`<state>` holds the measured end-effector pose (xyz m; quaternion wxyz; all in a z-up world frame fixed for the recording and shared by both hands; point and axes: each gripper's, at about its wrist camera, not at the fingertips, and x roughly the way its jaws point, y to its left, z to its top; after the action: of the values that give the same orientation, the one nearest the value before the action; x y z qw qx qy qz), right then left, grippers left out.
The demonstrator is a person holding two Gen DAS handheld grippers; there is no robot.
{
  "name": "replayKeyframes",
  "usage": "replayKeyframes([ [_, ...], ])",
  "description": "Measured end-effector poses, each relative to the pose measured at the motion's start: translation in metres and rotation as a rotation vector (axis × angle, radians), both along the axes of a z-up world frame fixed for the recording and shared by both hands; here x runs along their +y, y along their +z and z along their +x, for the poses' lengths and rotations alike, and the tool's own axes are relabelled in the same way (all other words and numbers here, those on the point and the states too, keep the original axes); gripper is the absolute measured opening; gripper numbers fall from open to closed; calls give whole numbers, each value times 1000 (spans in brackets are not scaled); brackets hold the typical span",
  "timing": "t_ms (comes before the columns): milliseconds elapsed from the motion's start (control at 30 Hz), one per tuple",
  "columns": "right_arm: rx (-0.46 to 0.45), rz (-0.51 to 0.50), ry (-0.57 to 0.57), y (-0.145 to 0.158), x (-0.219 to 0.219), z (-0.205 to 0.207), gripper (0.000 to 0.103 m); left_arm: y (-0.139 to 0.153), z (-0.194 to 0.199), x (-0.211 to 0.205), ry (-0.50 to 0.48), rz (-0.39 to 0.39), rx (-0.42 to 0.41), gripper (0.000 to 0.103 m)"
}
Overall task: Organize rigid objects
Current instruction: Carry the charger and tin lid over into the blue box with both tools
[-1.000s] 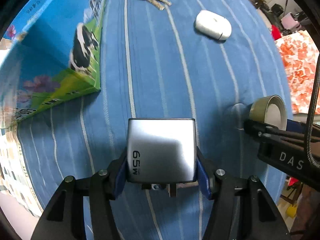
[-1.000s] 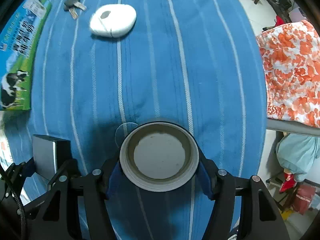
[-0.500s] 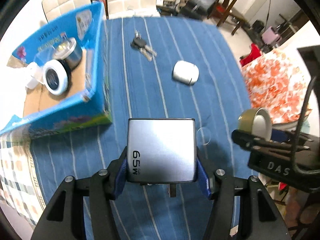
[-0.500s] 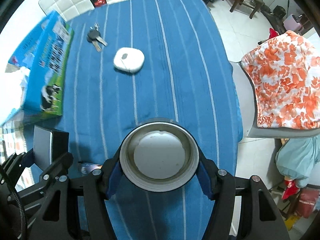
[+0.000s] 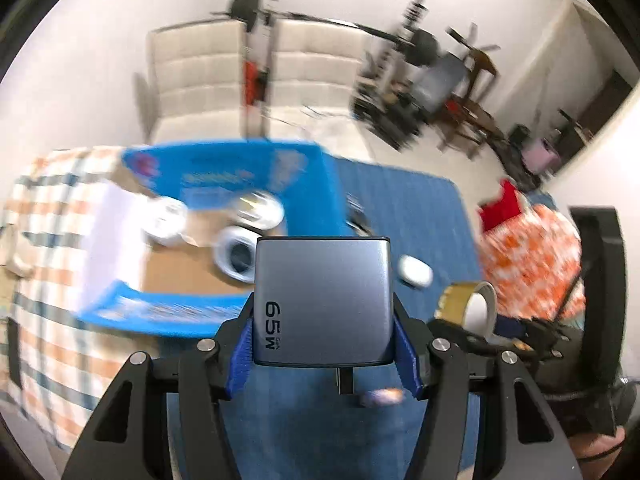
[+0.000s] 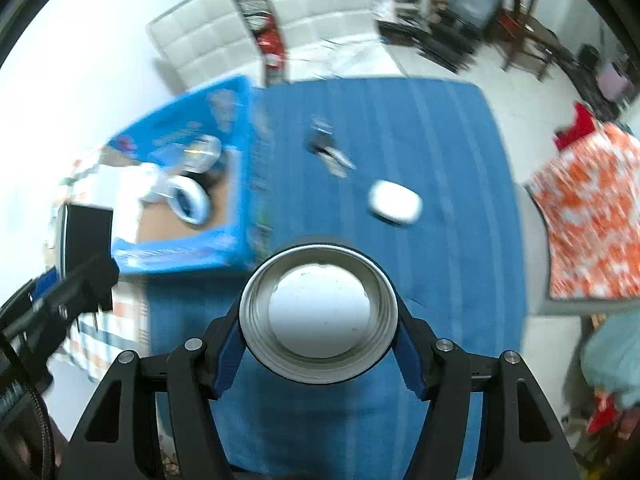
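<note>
Between the blue pads of my left gripper [image 5: 323, 350] sat the grey 65 W charger [image 5: 322, 300], pinched at both flanks and lifted clear of the blue striped tablecloth [image 5: 420, 208], with one plug prong showing under its lower edge. My right gripper [image 6: 318, 346] was clamped the same way on a roll of tape [image 6: 319, 314], its round core facing the camera and its rim touching both pads; the left wrist view caught that same roll off to the right, held in the air. Beyond the charger stood the open blue cardboard box [image 5: 256, 172], resting partly on the blue cloth and partly on a checked orange-and-white cloth [image 5: 44, 248]. Inside the box I could make out a white tape roll [image 6: 190, 198] leaning on the cardboard floor and a shiny round tin [image 5: 260, 210] behind it, plus another white object that was too smeared by motion blur for me to name. Out on the blue cloth, well apart from the box, lay a white earbud case [image 6: 395, 202] and, farther back, a bunch of keys [image 6: 328, 152]. An orange floral cloth [image 6: 592, 216] covered something just beside the table's right edge.
</note>
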<state>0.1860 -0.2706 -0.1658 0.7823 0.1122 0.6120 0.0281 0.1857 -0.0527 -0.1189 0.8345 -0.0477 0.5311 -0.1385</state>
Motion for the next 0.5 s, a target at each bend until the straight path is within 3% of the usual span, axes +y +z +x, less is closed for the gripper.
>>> replayKeyframes([
  [133, -29, 40, 73, -4, 65, 29, 67, -13, 33, 57, 79, 48, 0, 56],
  [267, -4, 64, 152, -37, 131, 55, 67, -46, 63, 104, 115, 87, 50, 56],
  [500, 64, 46, 224, -102, 198, 90, 67, -109, 99, 151, 111, 62, 223, 56],
])
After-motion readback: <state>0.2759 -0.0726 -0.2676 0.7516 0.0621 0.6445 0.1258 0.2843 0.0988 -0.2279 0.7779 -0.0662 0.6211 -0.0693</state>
